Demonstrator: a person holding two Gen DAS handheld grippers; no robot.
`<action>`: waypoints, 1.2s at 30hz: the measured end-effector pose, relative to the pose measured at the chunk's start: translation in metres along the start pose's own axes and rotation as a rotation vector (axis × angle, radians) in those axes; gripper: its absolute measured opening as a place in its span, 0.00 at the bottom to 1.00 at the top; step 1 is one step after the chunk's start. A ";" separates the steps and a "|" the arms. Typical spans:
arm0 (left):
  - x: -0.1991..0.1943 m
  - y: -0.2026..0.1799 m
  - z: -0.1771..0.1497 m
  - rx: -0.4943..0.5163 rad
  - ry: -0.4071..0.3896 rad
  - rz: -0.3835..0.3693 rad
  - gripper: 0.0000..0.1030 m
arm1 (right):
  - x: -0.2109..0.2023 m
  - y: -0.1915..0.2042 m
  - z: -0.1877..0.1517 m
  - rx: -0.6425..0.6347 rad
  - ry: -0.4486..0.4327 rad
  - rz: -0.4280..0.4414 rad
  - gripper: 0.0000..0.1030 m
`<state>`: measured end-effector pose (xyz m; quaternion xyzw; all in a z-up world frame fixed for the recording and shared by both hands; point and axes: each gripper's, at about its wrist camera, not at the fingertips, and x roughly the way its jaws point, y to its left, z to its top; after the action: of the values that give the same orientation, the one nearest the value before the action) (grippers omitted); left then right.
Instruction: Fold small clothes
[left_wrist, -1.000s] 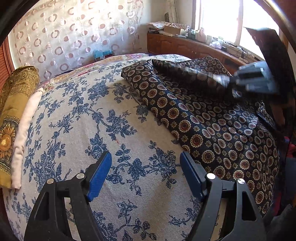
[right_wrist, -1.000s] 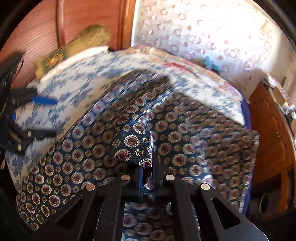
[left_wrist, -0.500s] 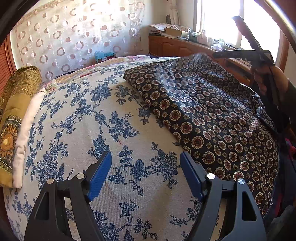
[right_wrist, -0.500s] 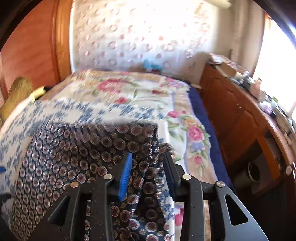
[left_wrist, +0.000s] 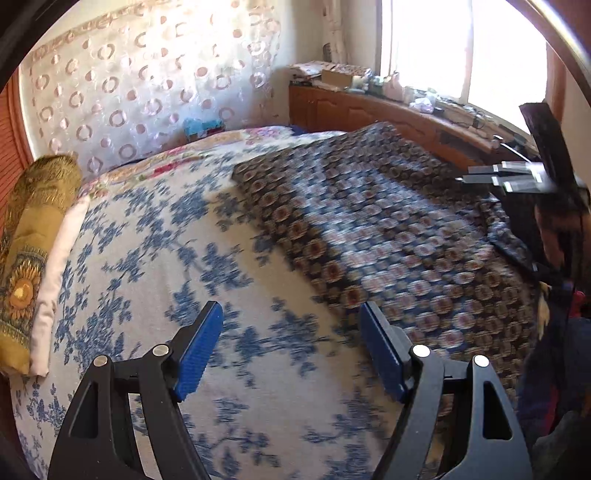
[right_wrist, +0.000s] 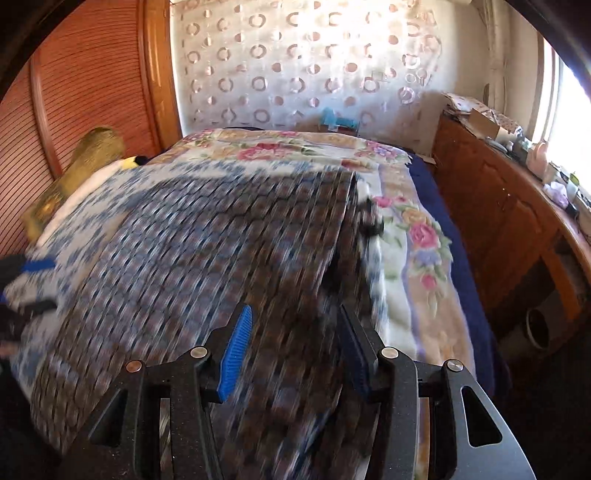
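Your left gripper hangs with its jaws spread wide and nothing between them, above the blue-flowered bedspread. Your right gripper is parted too, free of the cloth, with the dark medallion-print garment blurred beneath it. That garment lies spread over the bed's window-side half, its far edge near the rose-patterned blanket. A gold sunflower bolster runs along the bed's opposite edge, by the wooden slatted panel. A ring-patterned curtain hangs past the far end, and a cluttered wooden cabinet stands under the bright window.
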<state>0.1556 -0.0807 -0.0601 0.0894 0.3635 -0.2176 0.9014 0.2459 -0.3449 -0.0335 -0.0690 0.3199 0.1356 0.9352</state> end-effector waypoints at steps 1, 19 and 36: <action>-0.002 -0.006 0.002 0.011 -0.004 -0.005 0.75 | -0.008 0.005 -0.011 0.003 -0.003 0.020 0.49; 0.001 -0.054 -0.006 0.064 0.021 -0.074 0.75 | -0.064 -0.003 -0.114 0.152 0.033 -0.127 0.54; -0.009 -0.049 -0.026 0.025 0.051 -0.112 0.75 | -0.081 -0.015 -0.141 0.245 -0.045 -0.068 0.54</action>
<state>0.1114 -0.1133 -0.0723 0.0858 0.3879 -0.2698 0.8772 0.1071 -0.4070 -0.0932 0.0380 0.3106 0.0650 0.9476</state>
